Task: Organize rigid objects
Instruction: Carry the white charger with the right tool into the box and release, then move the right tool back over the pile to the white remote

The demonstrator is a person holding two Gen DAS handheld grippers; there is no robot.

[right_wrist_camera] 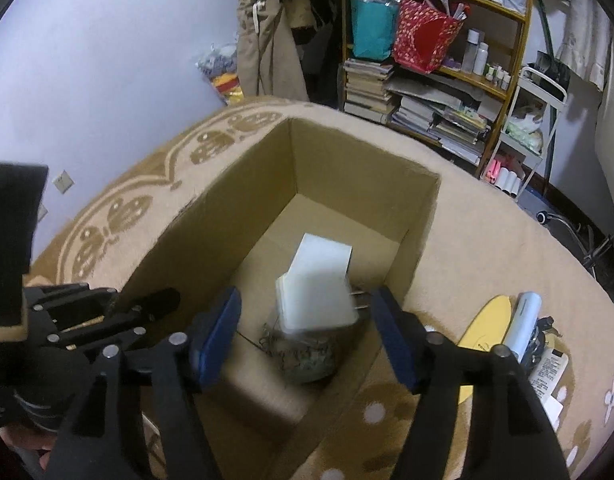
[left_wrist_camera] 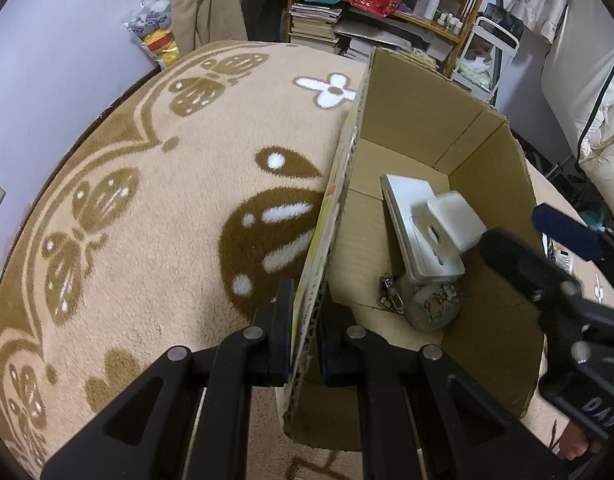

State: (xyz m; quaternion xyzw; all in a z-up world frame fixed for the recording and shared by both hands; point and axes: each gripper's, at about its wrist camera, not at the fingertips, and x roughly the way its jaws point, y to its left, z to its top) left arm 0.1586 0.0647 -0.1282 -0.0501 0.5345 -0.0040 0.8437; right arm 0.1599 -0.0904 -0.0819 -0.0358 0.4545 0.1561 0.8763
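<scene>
An open cardboard box (left_wrist_camera: 427,112) stands on a beige rug with a brown pattern. On its floor lie a flat white device (left_wrist_camera: 403,200), a white plug charger (left_wrist_camera: 455,220) leaning on it, and a round printed tin (left_wrist_camera: 431,304) with a keychain (left_wrist_camera: 391,300). My left gripper (left_wrist_camera: 307,320) is shut on the box's left wall near the front corner. My right gripper (right_wrist_camera: 307,294) hovers open over the box (right_wrist_camera: 247,200). The charger (right_wrist_camera: 319,288) sits blurred between its blue pads, touching neither, above the tin (right_wrist_camera: 307,356). The right gripper (left_wrist_camera: 543,240) also shows over the box's right wall.
On the rug (right_wrist_camera: 467,240) right of the box lie a yellow flat object (right_wrist_camera: 487,320), a white tube (right_wrist_camera: 523,324) and a white labelled bottle (right_wrist_camera: 547,368). A shelf with stacked books (right_wrist_camera: 371,88) and a white cart (right_wrist_camera: 535,120) stand behind. A person's hand holds the left gripper (right_wrist_camera: 119,308).
</scene>
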